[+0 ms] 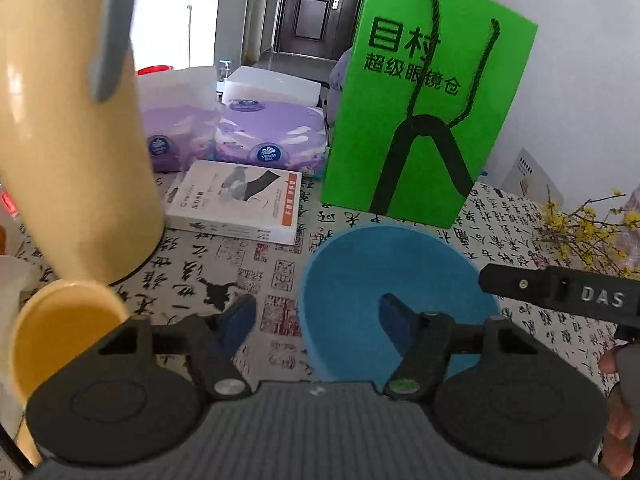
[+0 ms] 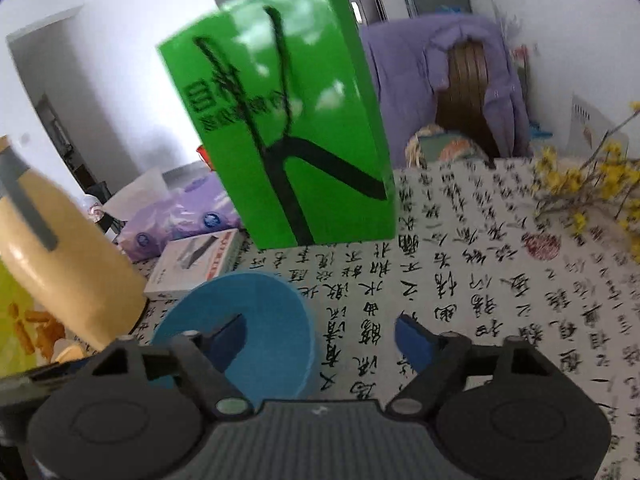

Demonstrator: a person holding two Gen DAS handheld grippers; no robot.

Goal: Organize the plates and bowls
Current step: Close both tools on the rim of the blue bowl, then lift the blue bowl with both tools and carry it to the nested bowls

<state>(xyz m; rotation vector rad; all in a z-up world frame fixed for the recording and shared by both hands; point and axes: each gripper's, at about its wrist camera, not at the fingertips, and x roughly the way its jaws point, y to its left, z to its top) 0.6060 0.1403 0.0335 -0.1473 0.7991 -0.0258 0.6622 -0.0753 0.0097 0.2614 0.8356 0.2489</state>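
Blue bowl (image 1: 384, 276) empty on table (image 1: 224, 276), yellow bowl (image 1: 60, 332) empty beside yellow jug (image 1: 68, 140); left gripper (image 1: 318, 314) and right gripper (image 2: 320, 334) fingers spread, pinching nothing.

L tool (image 1: 318, 318) jaws apart, empty | R tool (image 2: 320, 338) same

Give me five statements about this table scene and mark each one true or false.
1. The blue plate lies in front of the green paper bag. True.
2. The white box stands on top of the blue plate. False: it lies on the tablecloth beside it.
3. The left hand-held gripper holds nothing. True.
4. The yellow bowl sits inside the blue plate. False: it sits apart, by the tall yellow jug.
5. Yellow flowers lie at the table's right. True.
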